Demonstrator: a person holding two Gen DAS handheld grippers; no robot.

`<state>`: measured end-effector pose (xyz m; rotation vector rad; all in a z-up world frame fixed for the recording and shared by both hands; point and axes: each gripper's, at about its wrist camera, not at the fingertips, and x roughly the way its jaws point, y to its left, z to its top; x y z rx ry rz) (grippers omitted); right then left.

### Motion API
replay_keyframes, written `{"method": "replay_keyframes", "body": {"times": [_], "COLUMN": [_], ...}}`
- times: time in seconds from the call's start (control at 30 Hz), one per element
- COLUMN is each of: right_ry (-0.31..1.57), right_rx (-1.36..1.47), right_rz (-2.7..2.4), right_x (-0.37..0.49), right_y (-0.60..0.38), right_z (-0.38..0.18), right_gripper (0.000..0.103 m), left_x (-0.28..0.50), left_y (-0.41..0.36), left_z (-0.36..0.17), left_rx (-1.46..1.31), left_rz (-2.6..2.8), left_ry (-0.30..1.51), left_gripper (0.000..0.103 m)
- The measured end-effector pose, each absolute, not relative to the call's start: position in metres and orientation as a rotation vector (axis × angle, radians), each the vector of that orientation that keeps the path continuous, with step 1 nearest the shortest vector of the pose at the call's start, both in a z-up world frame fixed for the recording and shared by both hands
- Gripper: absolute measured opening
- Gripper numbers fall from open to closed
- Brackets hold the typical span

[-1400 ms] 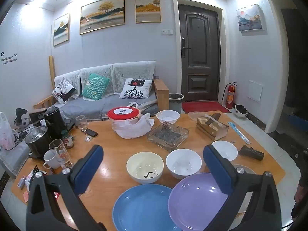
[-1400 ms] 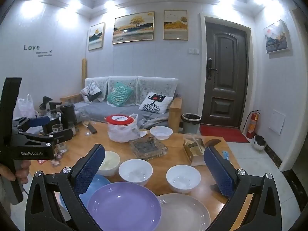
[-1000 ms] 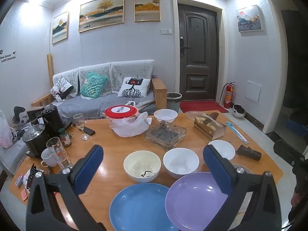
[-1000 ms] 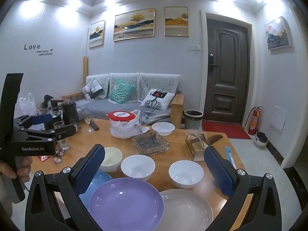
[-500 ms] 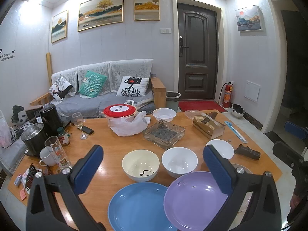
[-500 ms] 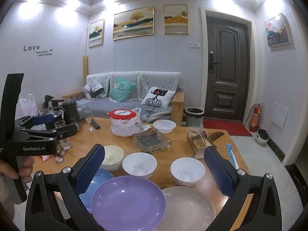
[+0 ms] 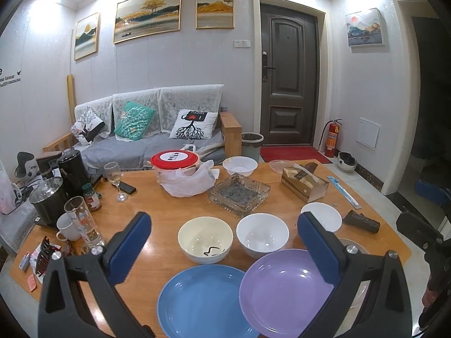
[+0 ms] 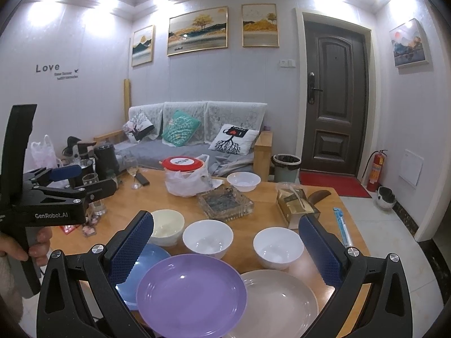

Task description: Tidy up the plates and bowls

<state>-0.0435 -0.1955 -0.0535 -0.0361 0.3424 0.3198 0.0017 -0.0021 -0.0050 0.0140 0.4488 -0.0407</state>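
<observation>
1. Both cameras have drifted only slightly since the earlier frames: the dishes sit a touch lower and nearer in each view, and no dish has changed place on the wooden table [image 7: 169, 217].
2. Left gripper [image 7: 224, 242] hangs above the near table edge with its blue-padded fingers [image 7: 129, 242] spread wide, holding nothing.
3. Between those fingers, at lower centre of the left view, lies the round blue plate [image 7: 203, 300]; the round purple plate [image 7: 284, 290] lies just right of it, its rim overlapping the blue one.
4. Above the plates in that view stand the cream bowl [image 7: 205, 239], with a small dark squiggle inside, and a glossy white bowl [image 7: 262, 238]; a second white bowl [image 7: 321, 215] is partly hidden behind the right finger.
5. Right gripper [image 8: 225, 249] is likewise spread and empty, with the purple plate at bottom centre between its fingers.
6. In the right view the purple plate rests on the rim of a pale beige plate [image 8: 282, 301] at lower right and overlaps the blue plate at lower left.
7. A hand [image 8: 26, 246] grips the left gripper's handle at the left edge of the right view.
</observation>
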Motion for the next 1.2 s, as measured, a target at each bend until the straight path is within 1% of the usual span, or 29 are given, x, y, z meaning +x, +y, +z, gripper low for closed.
{"method": "replay_keyframes", "body": {"times": [1.2], "right_ry": [0.343], "right_rx": [-0.034], "right_rz": [0.314], "right_x": [-0.0439], "right_y": [-0.1944], "right_z": [-0.0558], "right_gripper": [0.102], "left_x": [0.0045], "left_y": [0.0006], "left_z": [-0.0079], "left_rx": [0.008], "left_rz": [-0.045], "left_ry": [0.467], "left_gripper": [0.103]}}
